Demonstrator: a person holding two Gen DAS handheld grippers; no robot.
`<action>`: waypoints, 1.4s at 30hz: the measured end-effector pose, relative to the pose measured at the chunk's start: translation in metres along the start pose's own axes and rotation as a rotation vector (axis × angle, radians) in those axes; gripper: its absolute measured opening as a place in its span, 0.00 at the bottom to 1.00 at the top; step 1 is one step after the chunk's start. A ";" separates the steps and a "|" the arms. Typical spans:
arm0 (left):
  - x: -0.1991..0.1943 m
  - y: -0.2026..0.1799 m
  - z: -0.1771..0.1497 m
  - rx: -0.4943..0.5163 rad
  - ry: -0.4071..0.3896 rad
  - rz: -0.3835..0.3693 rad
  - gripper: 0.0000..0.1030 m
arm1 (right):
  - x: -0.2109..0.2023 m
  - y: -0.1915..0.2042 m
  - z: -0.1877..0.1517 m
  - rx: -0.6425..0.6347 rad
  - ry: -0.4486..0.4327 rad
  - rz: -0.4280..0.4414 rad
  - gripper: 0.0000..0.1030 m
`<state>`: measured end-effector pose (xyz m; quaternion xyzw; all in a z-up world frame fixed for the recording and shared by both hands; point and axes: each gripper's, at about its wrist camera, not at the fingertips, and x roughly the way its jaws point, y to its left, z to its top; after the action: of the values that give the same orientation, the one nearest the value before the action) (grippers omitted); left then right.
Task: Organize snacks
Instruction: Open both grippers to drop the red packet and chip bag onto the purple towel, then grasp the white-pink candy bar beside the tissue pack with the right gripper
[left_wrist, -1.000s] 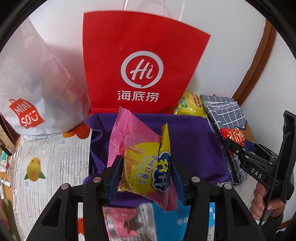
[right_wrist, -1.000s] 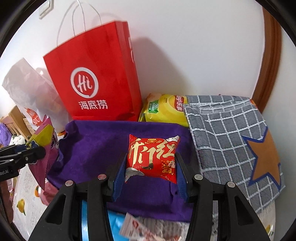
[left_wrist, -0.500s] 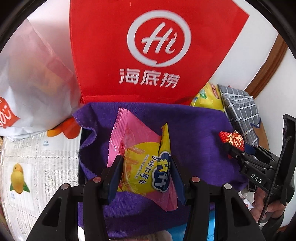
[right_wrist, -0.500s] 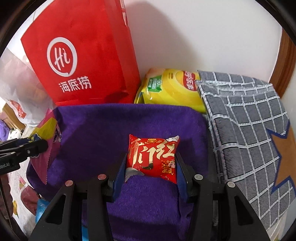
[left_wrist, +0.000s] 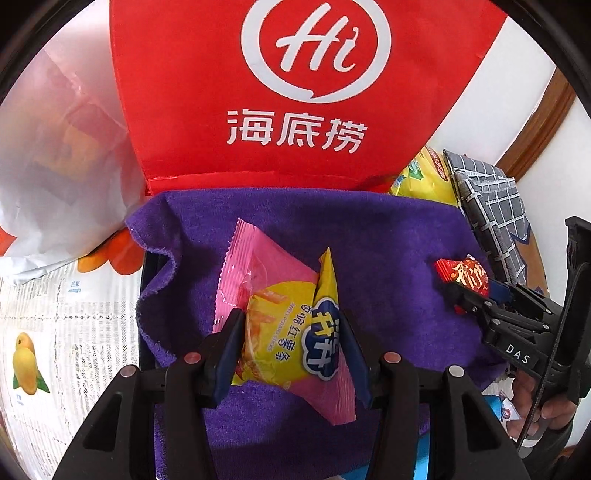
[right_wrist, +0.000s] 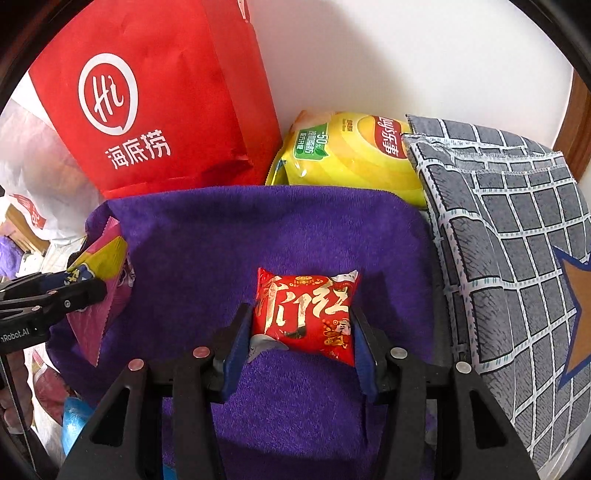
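Purple towel (left_wrist: 388, 236) lines the bin; its bare middle, between the two packets, offers the only open room. Left gripper (left_wrist: 291, 339) has the pink-and-yellow snack packet (left_wrist: 280, 314) between its pads, jaws opening. Right gripper (right_wrist: 301, 332) has the red snack packet (right_wrist: 306, 314) between its pads, jaws likewise opening. Red paper bag (right_wrist: 155, 99) bounds the towel's far edge, yellow crisp bag (right_wrist: 351, 155) its far right corner, grey checked cloth (right_wrist: 509, 240) its right edge.
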<state>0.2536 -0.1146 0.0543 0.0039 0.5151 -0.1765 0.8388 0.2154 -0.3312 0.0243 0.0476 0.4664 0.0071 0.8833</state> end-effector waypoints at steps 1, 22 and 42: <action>0.000 -0.001 0.000 0.002 0.000 0.001 0.50 | 0.000 0.000 0.000 0.001 0.001 -0.001 0.50; -0.068 -0.013 -0.018 0.020 -0.062 0.053 0.70 | -0.083 0.001 -0.007 0.026 -0.098 -0.154 0.84; -0.178 -0.027 -0.111 0.014 -0.188 0.095 0.73 | -0.204 0.019 -0.092 0.002 -0.237 -0.175 0.84</action>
<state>0.0777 -0.0671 0.1610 0.0178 0.4320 -0.1395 0.8908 0.0245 -0.3166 0.1421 0.0082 0.3613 -0.0761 0.9293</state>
